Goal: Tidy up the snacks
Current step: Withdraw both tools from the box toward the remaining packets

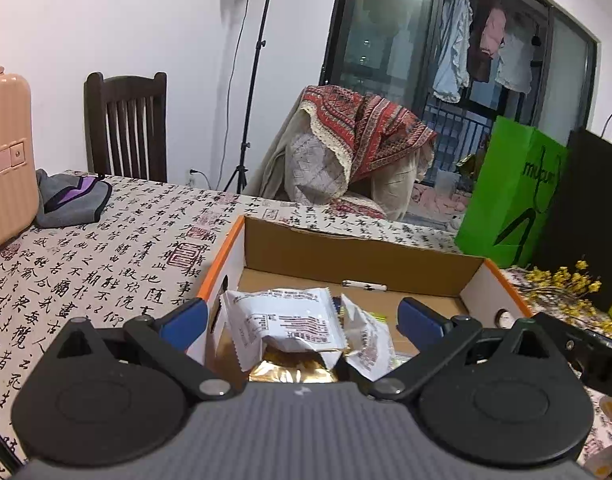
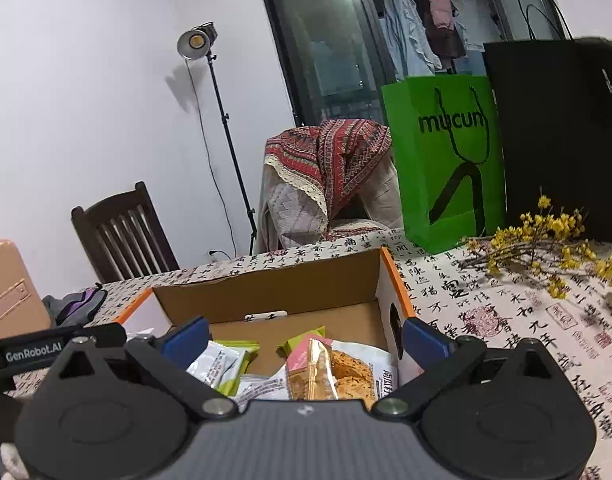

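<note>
Over cardboard box [image 1: 357, 254] of snack packets [image 2: 329, 372]: both grippers' fingers spread, holding nothing

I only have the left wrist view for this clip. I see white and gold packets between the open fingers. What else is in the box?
Observer: The right wrist view shows a pink-topped biscuit packet in the cardboard box.
Operator: Any green packets?
Observer: Yes, a green-edged white packet lies left of the biscuits.
Operator: Is the right gripper holding anything?
Observer: No. The right gripper is open above the packets, gripping nothing.
Operator: What does the green bag say?
Observer: The green bag reads "mucun".
</note>
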